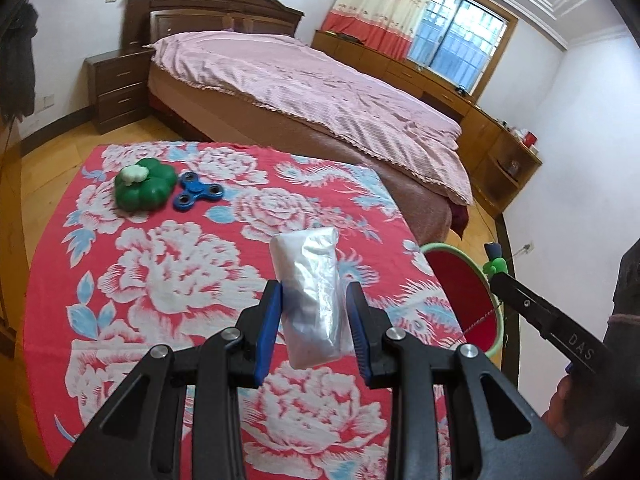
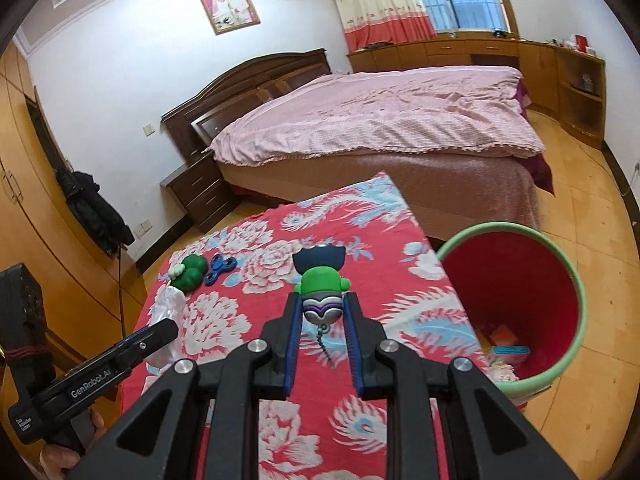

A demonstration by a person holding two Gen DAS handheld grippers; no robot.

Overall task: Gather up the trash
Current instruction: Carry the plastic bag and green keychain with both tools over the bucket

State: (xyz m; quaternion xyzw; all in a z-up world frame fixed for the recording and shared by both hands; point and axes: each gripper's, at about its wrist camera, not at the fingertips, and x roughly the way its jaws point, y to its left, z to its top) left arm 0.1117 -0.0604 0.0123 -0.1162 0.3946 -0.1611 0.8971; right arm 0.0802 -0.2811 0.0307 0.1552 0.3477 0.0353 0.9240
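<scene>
Left wrist view: the left tongs (image 1: 314, 312) are clamping a crumpled clear plastic bag (image 1: 310, 296) across its middle, holding it up over the flowered bench (image 1: 160, 280), well short of the red bin (image 1: 466, 296) at the bench's right edge. That bag is looking light, soft and slippery, so a pinch across the bunched middle seems the safest hold. A green toy (image 1: 144, 190) and a blue spinner (image 1: 198, 196) are sitting at the bench's far side.

Right wrist view: the right tongs (image 2: 322, 320) are gripping a small rubbery figure (image 2: 322, 288) by its lower body, chain dangling, just beside the bin (image 2: 568, 280). It is looking stiff enough and grippy. Scraps are already lying inside the bin.
</scene>
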